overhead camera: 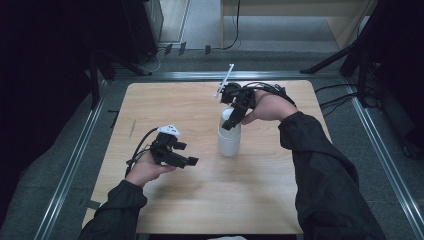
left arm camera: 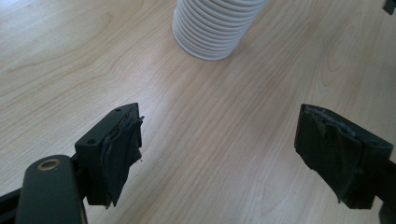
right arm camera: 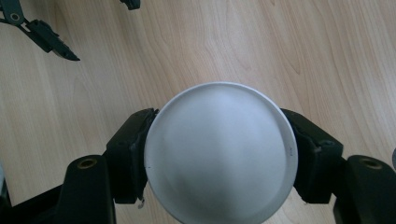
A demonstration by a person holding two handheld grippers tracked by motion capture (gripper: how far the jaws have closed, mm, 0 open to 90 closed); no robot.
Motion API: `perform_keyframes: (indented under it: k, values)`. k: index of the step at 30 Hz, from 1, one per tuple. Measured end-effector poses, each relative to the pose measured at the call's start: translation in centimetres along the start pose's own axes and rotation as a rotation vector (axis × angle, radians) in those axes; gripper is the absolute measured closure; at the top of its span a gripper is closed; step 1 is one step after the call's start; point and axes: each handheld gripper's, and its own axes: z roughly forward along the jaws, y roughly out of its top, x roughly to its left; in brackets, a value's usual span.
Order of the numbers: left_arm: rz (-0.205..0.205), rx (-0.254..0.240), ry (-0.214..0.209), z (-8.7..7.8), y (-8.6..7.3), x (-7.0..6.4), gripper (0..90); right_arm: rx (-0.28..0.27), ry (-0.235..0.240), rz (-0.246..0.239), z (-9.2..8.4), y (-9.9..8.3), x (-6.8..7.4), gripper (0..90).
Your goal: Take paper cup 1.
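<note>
One stack: white paper cups [overhead camera: 229, 135], nested upside down, upright near the middle of the worktop [overhead camera: 165, 100].
Stack base: ribbed rims [left arm camera: 210, 28] resting flat on the wood, seen at the top of the left gripper view.
Stack top: round white cup bottom [right arm camera: 220, 149], facing up into the right gripper view.
Right gripper [overhead camera: 234, 116]: pointing down over the stack from the far right side, held in a hand [overhead camera: 270, 107] with a dark sleeve.
Right fingers [right arm camera: 133, 149]: black pads on opposite sides of the top cup, touching its wall left and right, gripping it.
Right gripper extras: white stick-like part [overhead camera: 224, 81] slanting up beyond it, black cable looping at the hand.
Left gripper [overhead camera: 187, 154]: low over the worktop at the near left, well apart from the stack, pointing toward it.
Left fingers [left arm camera: 119, 149]: spread wide, nothing between the pads, bare wood showing in the gap.
Left pads: dark, worn covering, frayed at the edges.
Left hand [overhead camera: 147, 170]: wrapped round the gripper body from below, grey plate [overhead camera: 170, 130] on top, cable trailing to the left.
Worktop: light wood grain, rounded corners, set on a grey floor [overhead camera: 200, 65] with metal rails [overhead camera: 70, 165] alongside.
</note>
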Motion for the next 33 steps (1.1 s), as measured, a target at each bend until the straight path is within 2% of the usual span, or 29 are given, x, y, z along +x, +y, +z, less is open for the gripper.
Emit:
perform_keyframes:
  k: [6, 13, 16, 19, 25, 28, 29, 33]
  values:
    - [-0.006, -0.01, -0.011, -0.2, 0.1, 0.0, 13.5, -0.003, 0.003, 0.001, -0.9, 0.3, 0.1, 32.9]
    - [0.011, -0.012, -0.007, -0.1, 0.0, -0.1, 14.2, -0.015, -0.013, -0.018, -2.4, 0.9, 0.4, 33.0]
    - [0.011, -0.021, -0.008, -0.2, 0.0, -0.1, 14.2, -0.004, -0.021, -0.01, -3.2, 1.1, 0.7, 33.0]
    - [0.016, -0.021, -0.008, -0.3, 0.0, -0.1, 14.2, -0.008, -0.029, -0.027, -3.8, 1.3, 0.9, 33.0]
    - [0.024, -0.03, -0.018, -0.4, 0.0, -0.1, 14.8, -0.014, -0.065, -0.058, -6.4, 2.3, 1.7, 33.1]
    - [0.029, -0.03, -0.019, -0.4, 0.0, -0.2, 14.8, -0.025, -0.064, -0.051, -7.3, 2.5, 2.0, 33.3]
    - [0.027, -0.03, -0.018, -0.4, 0.0, -0.1, 14.8, -0.038, -0.056, -0.049, -8.2, 2.7, 2.4, 33.5]
    - [0.027, -0.03, -0.019, -0.5, 0.0, -0.1, 14.8, -0.064, -0.024, -0.058, -9.5, 2.5, 3.4, 33.6]
